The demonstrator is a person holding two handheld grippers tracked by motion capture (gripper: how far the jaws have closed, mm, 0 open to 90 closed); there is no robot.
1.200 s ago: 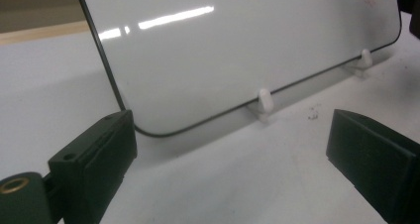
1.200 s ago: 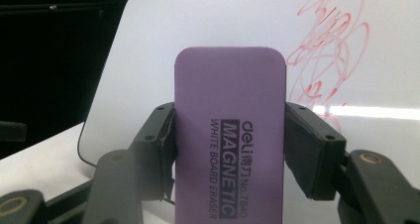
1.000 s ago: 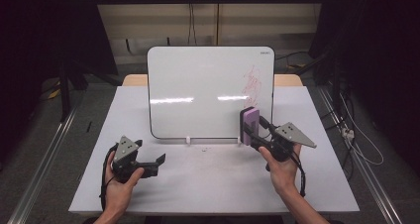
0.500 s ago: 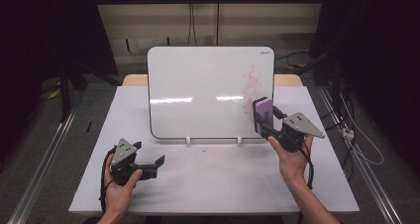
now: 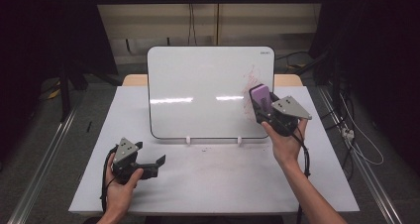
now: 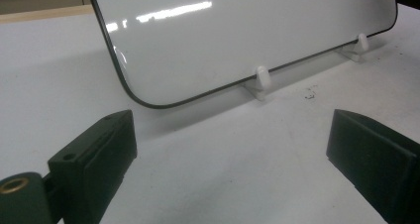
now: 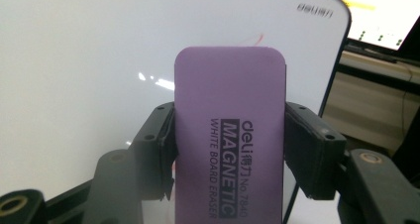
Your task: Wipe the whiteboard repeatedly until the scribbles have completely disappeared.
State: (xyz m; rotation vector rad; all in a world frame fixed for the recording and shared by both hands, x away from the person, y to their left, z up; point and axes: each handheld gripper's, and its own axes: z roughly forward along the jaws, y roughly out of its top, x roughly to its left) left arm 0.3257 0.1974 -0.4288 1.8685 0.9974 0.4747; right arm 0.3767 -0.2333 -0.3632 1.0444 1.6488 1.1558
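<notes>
A whiteboard (image 5: 198, 85) stands upright on two small white feet at the back of the white table (image 5: 213, 179). Faint red scribble (image 5: 253, 80) marks its right side. My right gripper (image 5: 261, 104) is shut on a purple whiteboard eraser (image 5: 260, 99), held against the board's right part just below the scribble. In the right gripper view the eraser (image 7: 230, 135) sits upright between both pads, with the board (image 7: 99, 75) behind it. My left gripper (image 5: 157, 163) rests low on the table at the front left, open, nothing between its jaws. In the left gripper view the board's lower corner (image 6: 198, 45) lies ahead.
Small dark specks (image 6: 311, 92) lie on the table before the board's feet (image 6: 262, 78). A wooden strip (image 5: 287, 79) edges the table's back. Cables (image 5: 361, 149) trail on the floor to the right. Metal rails (image 5: 39, 164) run along both sides of the table.
My right gripper has carried the eraser up and to the right along the board, toward the red scribble. The left gripper has stayed where it was.
</notes>
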